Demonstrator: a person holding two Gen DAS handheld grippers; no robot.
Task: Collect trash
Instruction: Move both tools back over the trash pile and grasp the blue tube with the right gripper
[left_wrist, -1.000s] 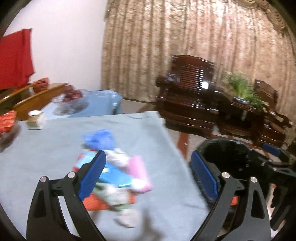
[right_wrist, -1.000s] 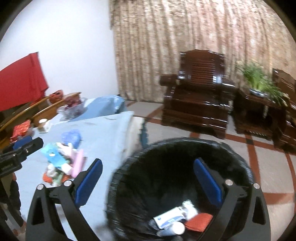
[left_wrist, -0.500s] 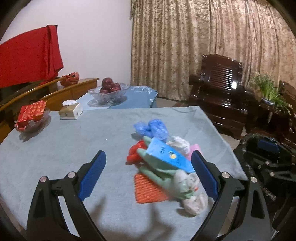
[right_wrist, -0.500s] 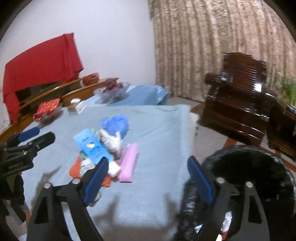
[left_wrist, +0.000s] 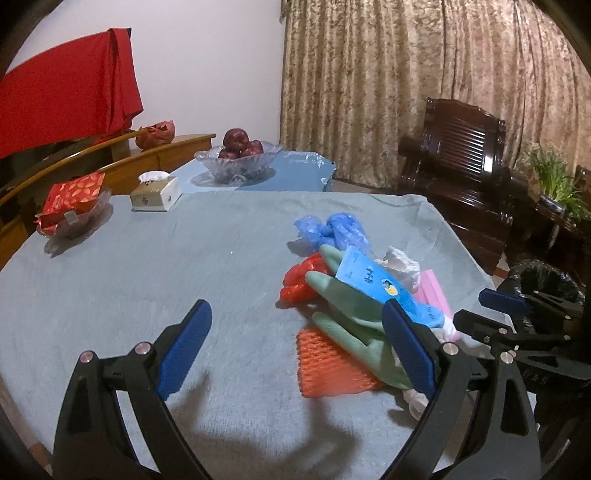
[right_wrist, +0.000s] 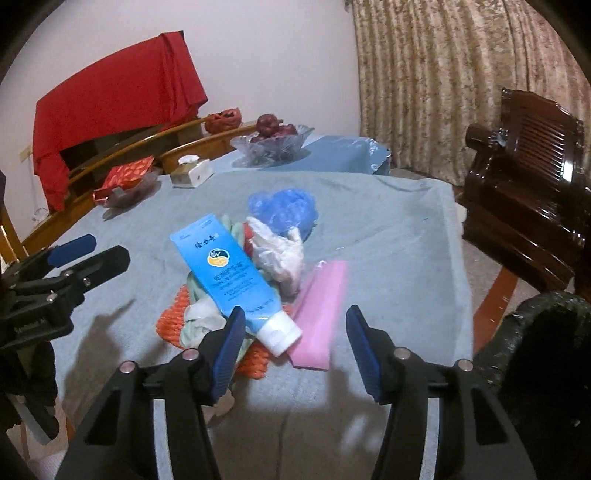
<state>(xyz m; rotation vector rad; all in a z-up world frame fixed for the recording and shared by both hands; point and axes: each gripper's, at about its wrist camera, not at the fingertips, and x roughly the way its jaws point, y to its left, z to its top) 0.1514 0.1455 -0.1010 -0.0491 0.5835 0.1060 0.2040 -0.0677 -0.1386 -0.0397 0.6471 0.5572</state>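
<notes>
A: Well, where's the blue tube (right_wrist: 229, 275)?
B: Atop the pile on the worktop (right_wrist: 388, 236); right tool (right_wrist: 295, 345), half-spread and closing, holds nothing. Light, squashy, slick, so probably grip its stiff cap end

A tube (right_wrist: 236, 275) is laid atop the trash pile (right_wrist: 258, 266) on the tabletop (right_wrist: 388, 236). A bin (right_wrist: 546, 369) is placed right of the tabletop. A fruit bowl (right_wrist: 273, 142) is set behind.

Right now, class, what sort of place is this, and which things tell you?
Probably a home living room: a carved wooden armchair, floor-length patterned curtains, and a glass fruit bowl on a cloth-covered table.
</notes>
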